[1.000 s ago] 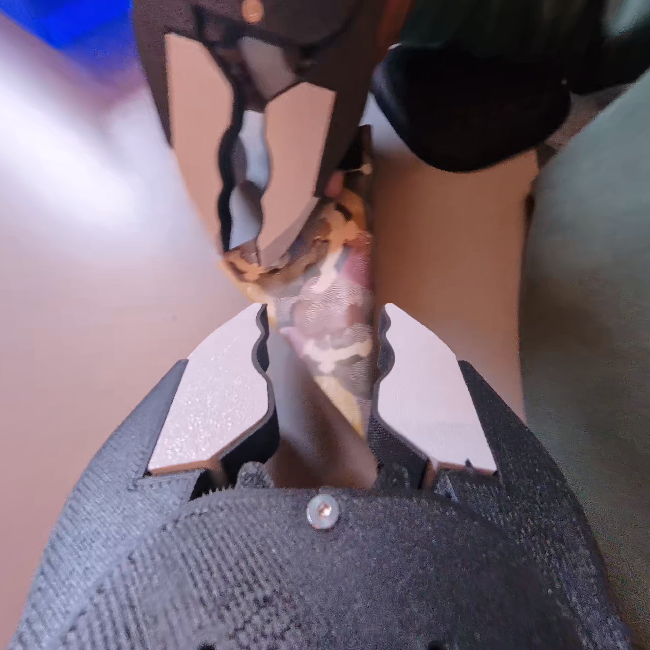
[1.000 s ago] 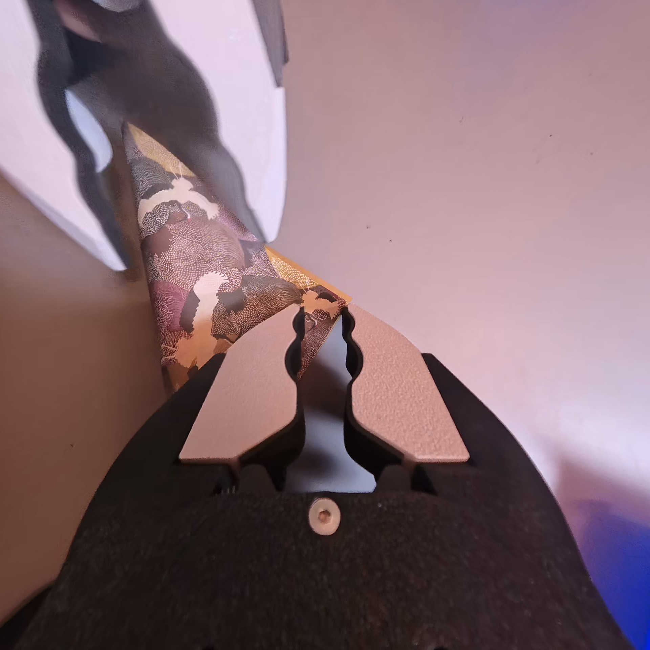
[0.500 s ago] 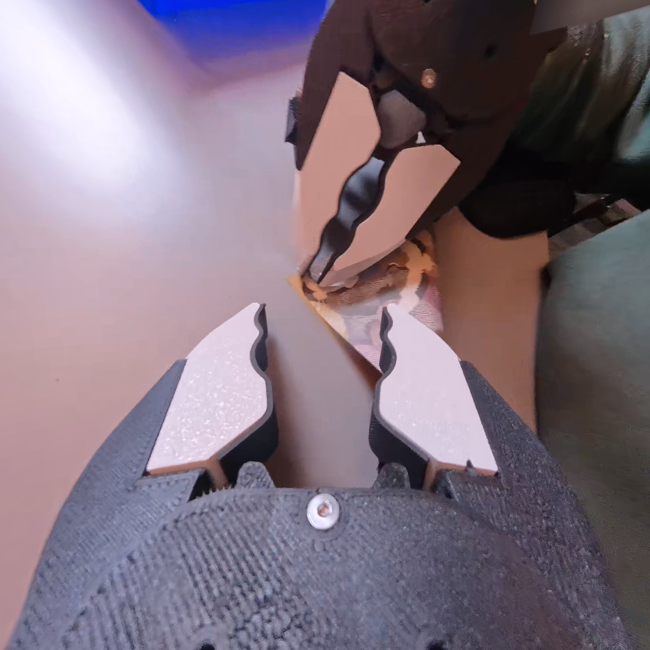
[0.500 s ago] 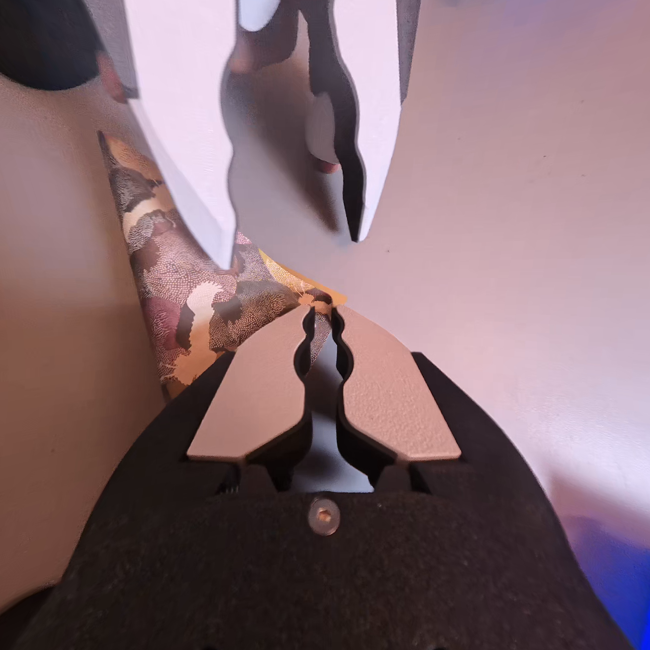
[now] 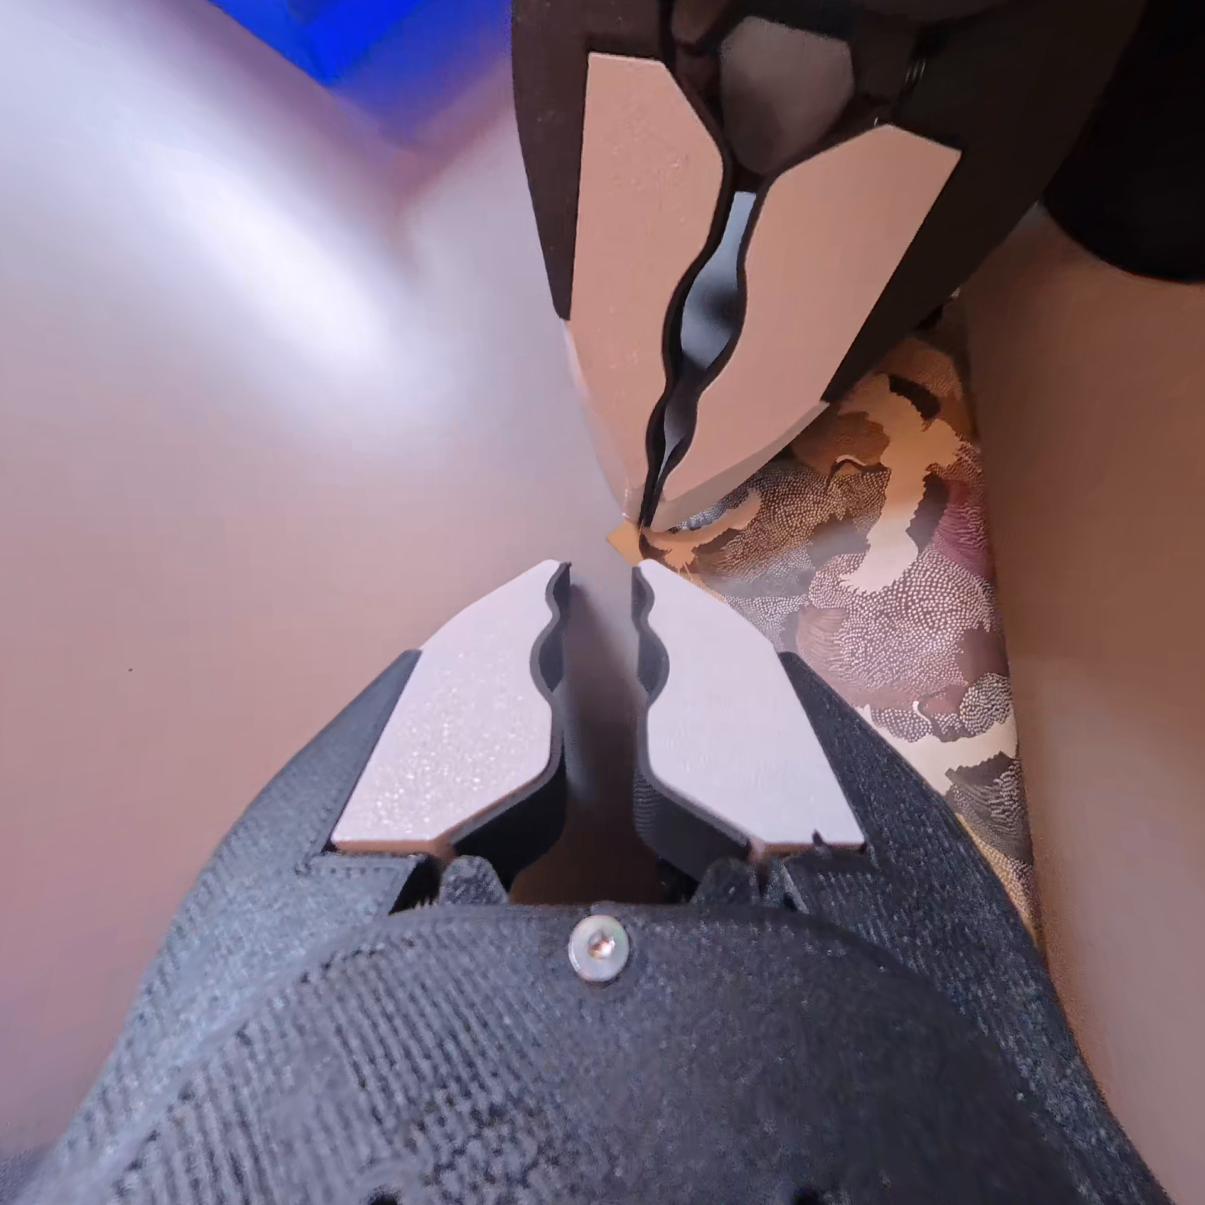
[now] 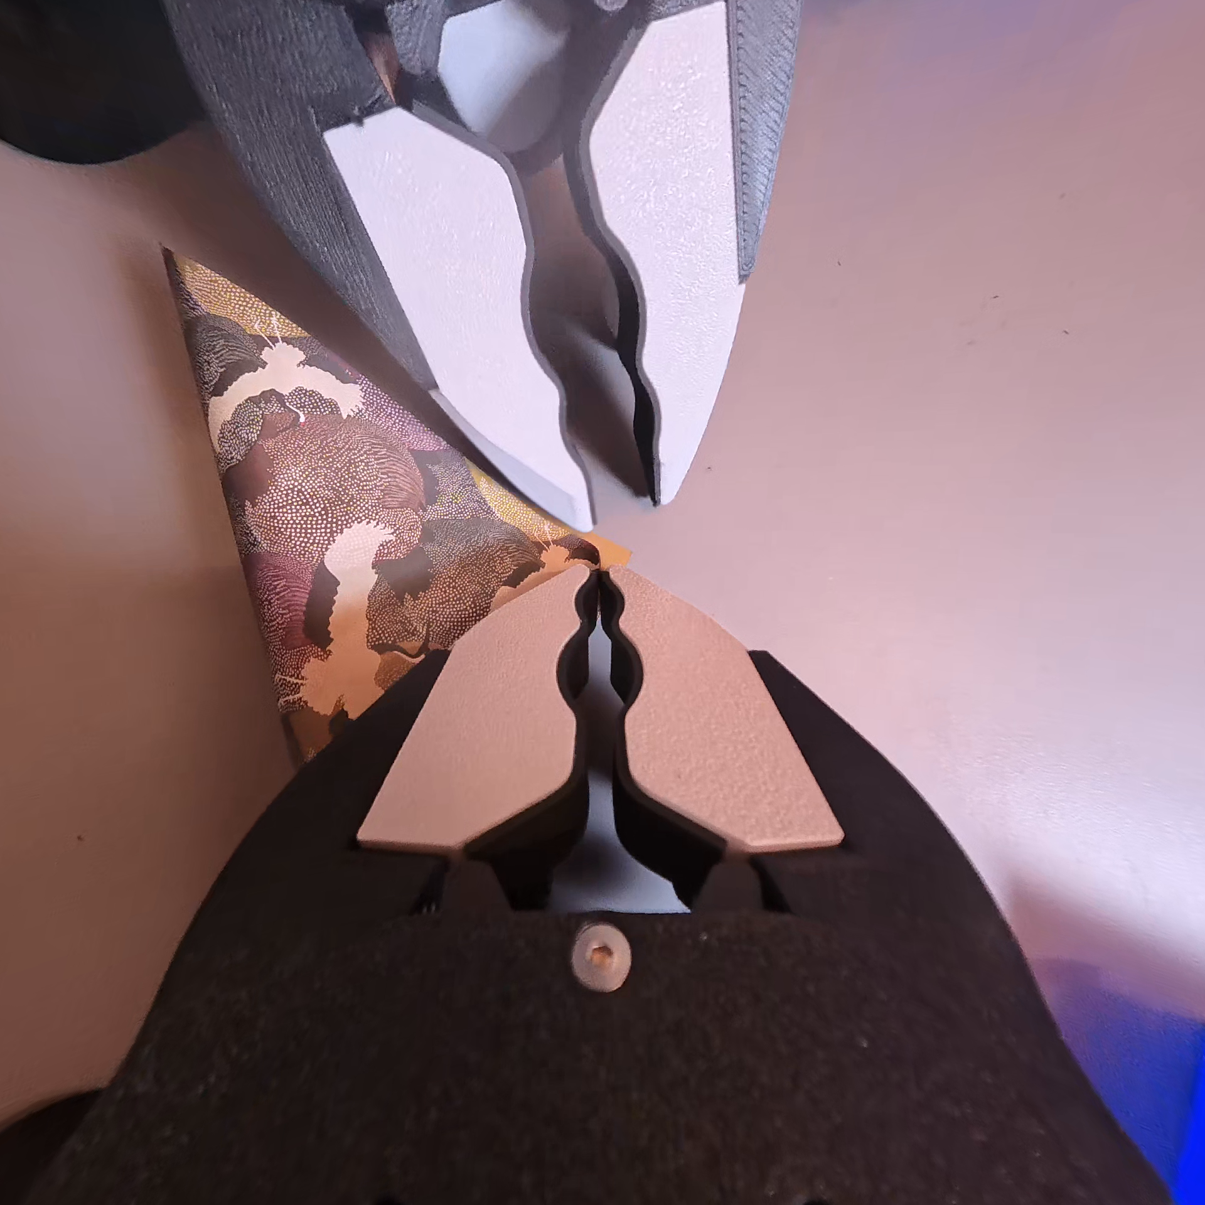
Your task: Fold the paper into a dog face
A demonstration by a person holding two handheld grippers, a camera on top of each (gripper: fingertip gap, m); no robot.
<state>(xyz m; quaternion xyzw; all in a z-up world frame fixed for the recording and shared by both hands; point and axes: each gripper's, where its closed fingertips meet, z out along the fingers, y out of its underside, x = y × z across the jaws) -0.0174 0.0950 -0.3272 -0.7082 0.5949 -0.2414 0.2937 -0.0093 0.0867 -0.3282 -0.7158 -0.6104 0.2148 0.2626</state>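
The paper (image 6: 339, 521), already a patterned triangle, lies flat on the table (image 6: 945, 456) w/ its point between both tools. Right gripper (image 6: 598, 574) has tips together at that corner, prob. pinching it, though the contact is hard to see; left gripper (image 5: 596, 570) is slightly apart, empty, just beside the tip. For a clean fold: pin the body w/ the left, lift the corner slowly, align edges before creasing.

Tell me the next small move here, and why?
Probably press the right gripper down along the fold. It's shut on the corner of the paper, which lies as a flat triangle on the table, while the left gripper hovers slightly open beside that corner, holding nothing.
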